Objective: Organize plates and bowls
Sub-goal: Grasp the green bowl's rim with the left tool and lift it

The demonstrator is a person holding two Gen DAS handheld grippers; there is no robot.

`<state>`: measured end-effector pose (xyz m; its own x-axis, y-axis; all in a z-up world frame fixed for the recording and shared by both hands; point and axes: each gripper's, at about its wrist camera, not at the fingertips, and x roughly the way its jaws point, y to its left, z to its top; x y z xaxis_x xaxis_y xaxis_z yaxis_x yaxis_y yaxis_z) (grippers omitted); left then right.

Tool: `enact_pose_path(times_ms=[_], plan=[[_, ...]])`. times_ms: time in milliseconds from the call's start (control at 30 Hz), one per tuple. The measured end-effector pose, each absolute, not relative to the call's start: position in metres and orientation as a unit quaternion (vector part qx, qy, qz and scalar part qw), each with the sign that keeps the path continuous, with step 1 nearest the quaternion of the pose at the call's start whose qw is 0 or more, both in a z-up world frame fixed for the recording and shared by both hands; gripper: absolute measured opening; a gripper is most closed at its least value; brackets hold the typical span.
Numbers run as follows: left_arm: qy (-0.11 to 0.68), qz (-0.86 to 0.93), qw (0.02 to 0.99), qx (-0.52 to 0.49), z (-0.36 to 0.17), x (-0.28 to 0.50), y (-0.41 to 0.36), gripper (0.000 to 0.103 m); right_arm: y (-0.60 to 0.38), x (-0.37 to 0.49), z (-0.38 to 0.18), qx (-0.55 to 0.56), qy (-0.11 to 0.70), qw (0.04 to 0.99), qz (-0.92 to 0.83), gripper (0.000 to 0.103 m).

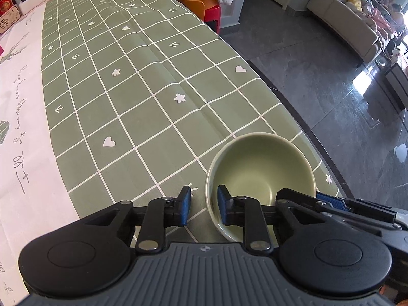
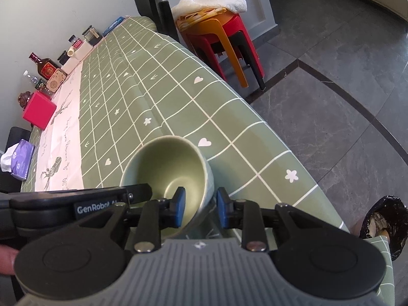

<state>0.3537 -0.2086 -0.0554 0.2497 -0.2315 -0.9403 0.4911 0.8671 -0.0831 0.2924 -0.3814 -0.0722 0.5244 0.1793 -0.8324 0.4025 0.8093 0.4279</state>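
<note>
- The glossy pale-green ceramic bowl (image 1: 261,178) sat near the counter's (image 1: 142,97) right edge.
- Both grippers straddled its rim, fingers narrowly parted, apparently not yet clamping.
- Opposing pulls could tip it floorward.

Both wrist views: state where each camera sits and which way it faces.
Left wrist: on the left gripper, looking along the green checked tablecloth; its fingers straddle the green bowl rim, and the right gripper intrudes.
Right wrist: on the right gripper, facing the wall clutter and stacked stools; a fingertip shows.
Shared: bowl, tablecloth, stools.
</note>
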Motion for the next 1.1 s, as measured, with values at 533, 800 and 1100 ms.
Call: enact_pose_path(times_ms=[533,800,1100], plan=[[0.544,-0.222,0.796,0.147,-0.052,0.342,-0.224,0.009,-0.382,0.290,-0.081,0.324,0.506,0.797,-0.054,0.016],[0.527,-0.218,0.808,0.145,-0.034,0.330,-0.220,0.008,-0.387,0.283,-0.071,0.337,0.485,0.805,-0.051,0.012],[0.510,-0.204,0.825,0.131,-0.004,0.311,-0.202,0.010,-0.383,0.269,-0.047,0.353,0.446,0.822,-0.022,0.012]])
